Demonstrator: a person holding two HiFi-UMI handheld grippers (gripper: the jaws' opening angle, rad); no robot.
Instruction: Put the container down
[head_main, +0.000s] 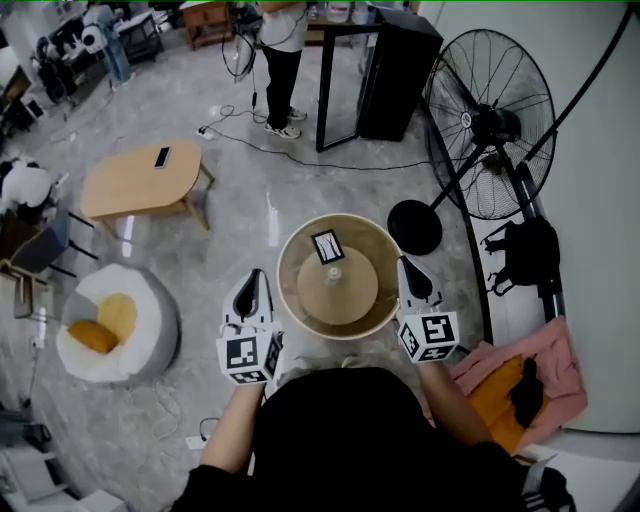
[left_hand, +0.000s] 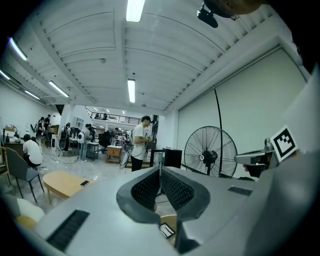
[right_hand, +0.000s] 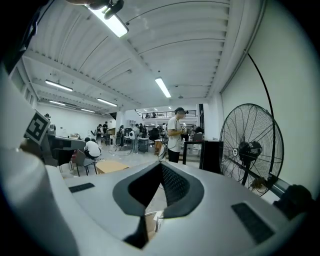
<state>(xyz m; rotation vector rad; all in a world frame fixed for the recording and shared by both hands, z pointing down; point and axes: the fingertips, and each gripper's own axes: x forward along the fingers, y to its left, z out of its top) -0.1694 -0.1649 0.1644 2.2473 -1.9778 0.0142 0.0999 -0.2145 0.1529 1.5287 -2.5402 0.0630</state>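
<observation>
A round beige container (head_main: 290, 250) stands low in front of me in the head view, holding a domed beige lid (head_main: 338, 285) and a small dark card (head_main: 327, 245). My left gripper (head_main: 256, 276) hangs just off its left rim, jaws shut with nothing between them. My right gripper (head_main: 404, 266) sits at the right rim, its jaws also closed and empty. Both grippers point forward into the room. In the left gripper view the left gripper (left_hand: 160, 170) has its tips together, with the container (left_hand: 169, 220) showing beneath. Under the right gripper (right_hand: 161, 166) the container (right_hand: 149, 226) peeks out.
A large standing fan (head_main: 490, 120) with its round base (head_main: 415, 227) is close on the right. Pink and orange cloths (head_main: 520, 385) lie at the right. A white beanbag (head_main: 115, 320) and a low wooden table (head_main: 140, 180) are left; a person (head_main: 280, 60) stands far back.
</observation>
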